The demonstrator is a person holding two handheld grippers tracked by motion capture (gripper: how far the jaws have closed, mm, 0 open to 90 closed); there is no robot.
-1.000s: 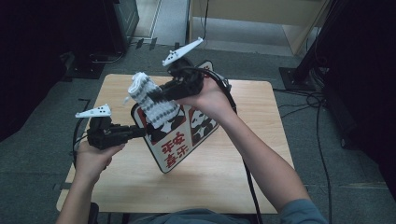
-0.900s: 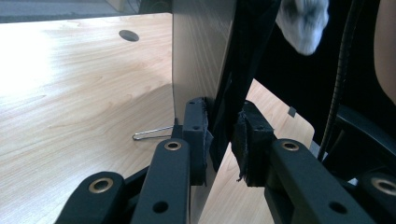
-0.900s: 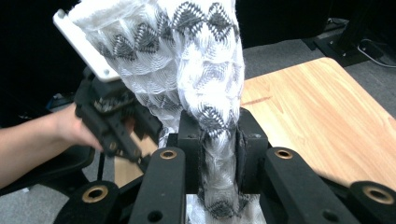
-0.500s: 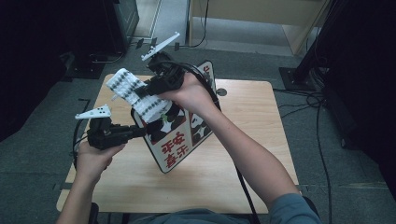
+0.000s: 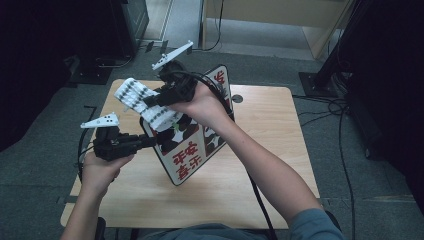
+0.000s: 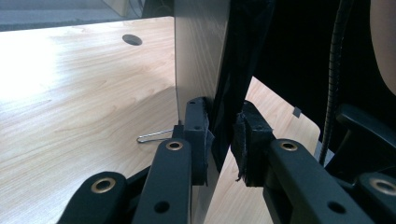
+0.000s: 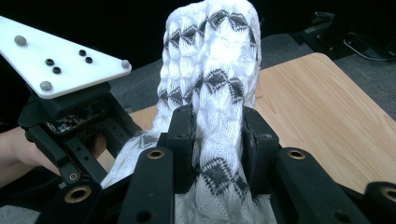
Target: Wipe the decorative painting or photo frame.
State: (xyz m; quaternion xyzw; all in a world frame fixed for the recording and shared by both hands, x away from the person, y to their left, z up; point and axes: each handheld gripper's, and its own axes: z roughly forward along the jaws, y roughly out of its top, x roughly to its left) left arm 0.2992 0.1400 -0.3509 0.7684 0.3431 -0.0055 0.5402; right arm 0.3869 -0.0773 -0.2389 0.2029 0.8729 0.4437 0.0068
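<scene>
A flat bag (image 5: 192, 150) printed with pandas and red characters stands tilted on the wooden table (image 5: 270, 125). My left gripper (image 5: 150, 141) is shut on its left edge; in the left gripper view the pads (image 6: 198, 135) clamp the dark fabric beside a grey panel (image 6: 198, 56). My right gripper (image 5: 150, 100) hovers over the bag's top left and grips a white knitted cloth with a black pattern (image 5: 132, 95). Its jaws have just been opening, but the cloth (image 7: 210, 60) is still squeezed between them (image 7: 219, 140).
A round cable hole (image 5: 237, 98) sits in the table behind the bag. A thin wire clip (image 6: 154, 136) lies on the wood near the bag's edge. Dark furniture and cables (image 5: 340, 110) surround the table on the grey floor.
My right gripper has carried the knitted cloth to the left, above the left gripper. The left hand and the bag have stayed where they were.
</scene>
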